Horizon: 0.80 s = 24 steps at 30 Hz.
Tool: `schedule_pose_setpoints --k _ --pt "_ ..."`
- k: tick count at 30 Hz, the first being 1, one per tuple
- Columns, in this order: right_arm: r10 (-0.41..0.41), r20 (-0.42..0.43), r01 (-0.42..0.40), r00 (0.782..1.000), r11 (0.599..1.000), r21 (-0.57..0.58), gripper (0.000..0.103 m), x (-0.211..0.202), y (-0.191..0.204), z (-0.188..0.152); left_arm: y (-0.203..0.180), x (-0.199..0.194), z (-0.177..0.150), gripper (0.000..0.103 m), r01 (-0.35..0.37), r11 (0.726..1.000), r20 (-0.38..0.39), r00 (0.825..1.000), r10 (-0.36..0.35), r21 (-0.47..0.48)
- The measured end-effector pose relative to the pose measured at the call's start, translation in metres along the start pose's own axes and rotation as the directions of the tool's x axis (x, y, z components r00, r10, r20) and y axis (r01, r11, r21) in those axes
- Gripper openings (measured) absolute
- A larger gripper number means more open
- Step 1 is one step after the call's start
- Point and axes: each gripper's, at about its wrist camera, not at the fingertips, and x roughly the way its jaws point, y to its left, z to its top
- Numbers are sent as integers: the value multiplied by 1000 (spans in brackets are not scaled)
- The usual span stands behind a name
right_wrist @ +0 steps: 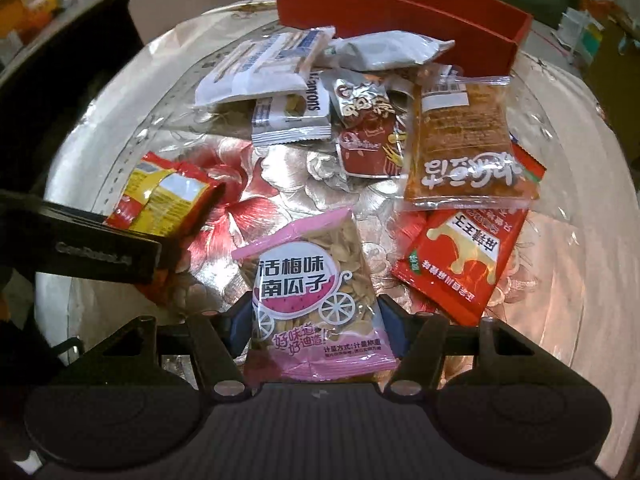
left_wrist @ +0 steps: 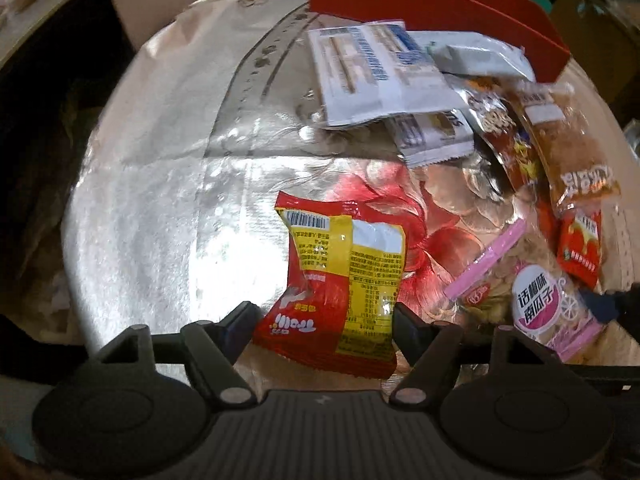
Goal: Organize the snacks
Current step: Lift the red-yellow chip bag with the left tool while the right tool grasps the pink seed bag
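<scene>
A red and yellow snack packet [left_wrist: 336, 280] sits between the fingers of my left gripper [left_wrist: 324, 312], its sides creased where the pads press on it. The right wrist view shows that packet [right_wrist: 164, 196] at the left, with the left gripper's black body [right_wrist: 100, 252] beside it. My right gripper [right_wrist: 310, 312] is shut on a pink packet of pumpkin seeds [right_wrist: 312, 292], which also shows at the right of the left wrist view [left_wrist: 540, 300]. An open red box [right_wrist: 400, 4] stands at the table's far side.
Loose snacks lie heaped before the red box: white packets [right_wrist: 264, 68], a brown and silver one [right_wrist: 364, 120], a clear orange one [right_wrist: 464, 148] and a red one [right_wrist: 460, 260]. The round table [left_wrist: 160, 200] has a shiny floral cover. A chair back [right_wrist: 168, 4] stands behind.
</scene>
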Motion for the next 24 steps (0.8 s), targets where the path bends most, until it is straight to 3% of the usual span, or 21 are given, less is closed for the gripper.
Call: schedule_pose_setpoints --k 6,8,9,10,15,20,24 --pt "-33 7 33 999 998 -55 80 2 7 -3 -2 2 -7 94 -69 997 20 997 69 35" --pt "-46 12 46 999 997 -64 76 1 6 -5 4 3 -7 88 -48 999 7 999 48 -11" --pt "-53 10 54 999 997 -63 74 -1 6 -5 3 -1 -7 73 -47 999 13 999 47 -5" --pt "-49 3 49 999 997 -52 73 -2 5 -4 0 -5 -8 68 -40 999 19 999 40 9" --pt "-36 1 36 999 999 13 71 -19 -4 -9 -12 -16 -17 64 -74 996 11 997 73 46" --pt "-29 71 24 997 998 66 71 -55 -9 -4 -13 -63 -12 63 11 999 85 996 -8 -32" --pt "21 152 -33 988 996 82 71 -77 -11 12 -22 -90 10 63 69 998 180 981 -65 -15"
